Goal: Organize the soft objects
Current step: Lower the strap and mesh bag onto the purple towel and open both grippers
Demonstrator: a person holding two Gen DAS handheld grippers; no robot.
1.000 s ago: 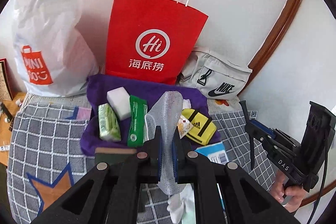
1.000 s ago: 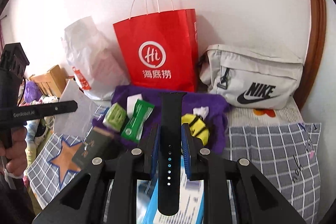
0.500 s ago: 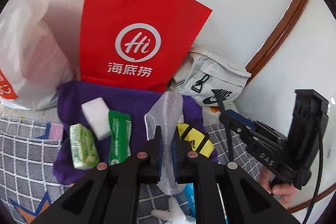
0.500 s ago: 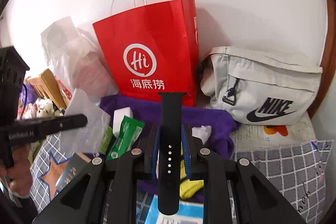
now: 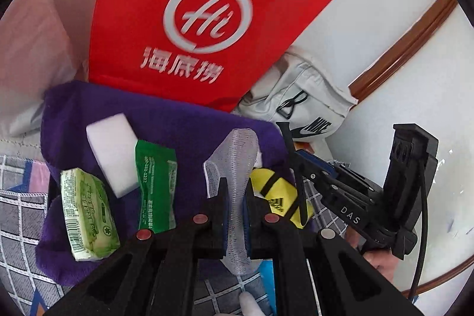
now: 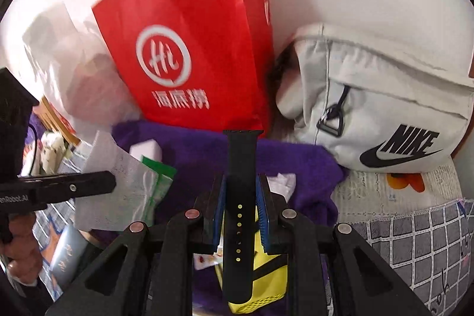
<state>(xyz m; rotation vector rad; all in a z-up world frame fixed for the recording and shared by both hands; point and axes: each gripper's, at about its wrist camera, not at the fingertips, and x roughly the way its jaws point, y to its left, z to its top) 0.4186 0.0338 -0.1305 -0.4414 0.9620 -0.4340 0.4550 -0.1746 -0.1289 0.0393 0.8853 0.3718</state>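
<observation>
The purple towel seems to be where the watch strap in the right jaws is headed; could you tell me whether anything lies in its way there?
Partly. The black watch strap, clamped in the right gripper, hangs over the purple towel, but a yellow armband lies directly beneath it and crumpled white paper sits just right. Bare towel shows farther ahead.

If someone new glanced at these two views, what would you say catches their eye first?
Most striking is the tall red paper bag with a white logo standing against the wall behind the purple towel. Next, each hand-held gripper grips something: the left hand-held gripper pinches a white mesh strip, the right hand-held gripper a black watch strap. A pale grey Nike pouch lies at the right.
</observation>
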